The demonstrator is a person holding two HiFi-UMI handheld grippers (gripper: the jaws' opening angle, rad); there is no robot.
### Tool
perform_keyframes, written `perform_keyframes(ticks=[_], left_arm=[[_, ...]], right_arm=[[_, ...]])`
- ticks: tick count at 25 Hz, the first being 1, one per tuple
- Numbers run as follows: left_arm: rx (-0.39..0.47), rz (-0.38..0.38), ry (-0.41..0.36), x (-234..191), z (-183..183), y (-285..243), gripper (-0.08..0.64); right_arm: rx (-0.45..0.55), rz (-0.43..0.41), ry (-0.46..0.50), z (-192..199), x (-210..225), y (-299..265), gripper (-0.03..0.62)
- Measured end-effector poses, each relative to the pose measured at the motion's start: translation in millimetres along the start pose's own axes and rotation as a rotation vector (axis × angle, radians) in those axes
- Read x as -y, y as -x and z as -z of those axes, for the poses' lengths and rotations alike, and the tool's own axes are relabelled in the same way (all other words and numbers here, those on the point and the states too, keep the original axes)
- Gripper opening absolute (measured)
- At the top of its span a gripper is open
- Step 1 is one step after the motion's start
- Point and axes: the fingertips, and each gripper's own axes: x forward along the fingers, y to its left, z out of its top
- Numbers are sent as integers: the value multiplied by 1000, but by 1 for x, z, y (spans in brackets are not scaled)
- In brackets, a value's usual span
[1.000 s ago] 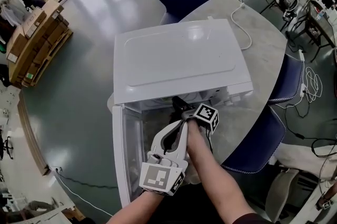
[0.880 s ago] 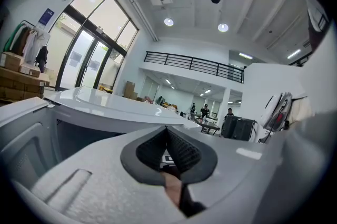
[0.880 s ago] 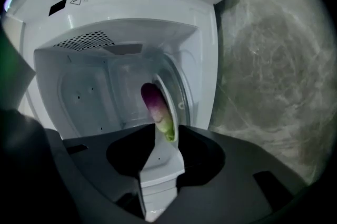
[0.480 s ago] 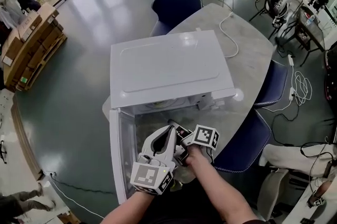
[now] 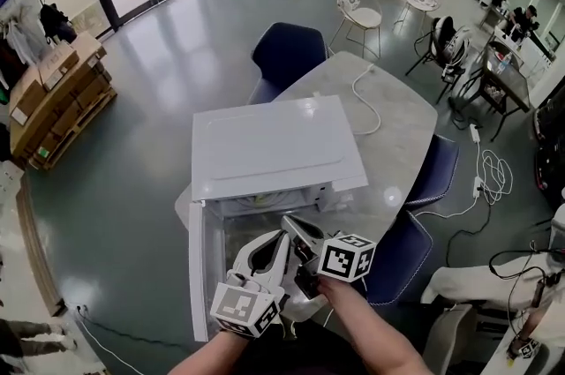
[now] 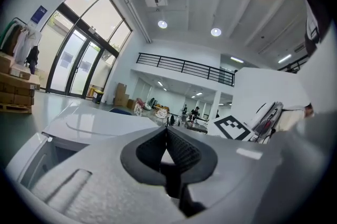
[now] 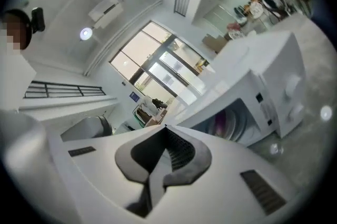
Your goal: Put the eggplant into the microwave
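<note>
The white microwave [image 5: 274, 148] stands on the table with its door [image 5: 201, 276] swung open to the left. In the right gripper view a purple eggplant [image 7: 220, 124] lies on the plate inside the microwave [image 7: 263, 86]. Both grippers hang side by side in front of the opening, outside it. My left gripper [image 5: 269, 245] [image 6: 167, 129] is shut, with nothing between its pads. Beside it my right gripper [image 5: 298, 232] [image 7: 166, 128] is also shut and empty, its marker cube [image 5: 346, 257] facing up. From the head view the inside of the microwave is mostly hidden.
The microwave sits on a curved grey table [image 5: 397, 161]. A white cable [image 5: 366, 104] runs across the table behind it. Blue chairs [image 5: 291, 51] [image 5: 437, 166] stand round the table. Pallets of boxes [image 5: 53, 95] are far left on the floor.
Both grippers have lifted up and drawn back out of the microwave's opening. The right gripper has rolled and its jaws have closed empty.
</note>
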Motion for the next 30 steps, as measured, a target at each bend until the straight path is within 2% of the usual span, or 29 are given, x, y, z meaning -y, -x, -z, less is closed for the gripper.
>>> perform_keyframes(ticks=[6, 15, 21, 30], left_arm=[[75, -8, -43, 19, -36, 13, 8], [160, -23, -110, 45, -68, 24, 8], [157, -63, -112, 43, -69, 27, 8], [154, -85, -115, 48, -64, 27, 8]], right_arm=[[85, -19, 262, -37, -54, 35, 2], [180, -40, 532, -72, -102, 65, 1], [175, -42, 645, -72, -115, 70, 0], [170, -22, 750, -67, -118, 77, 0]])
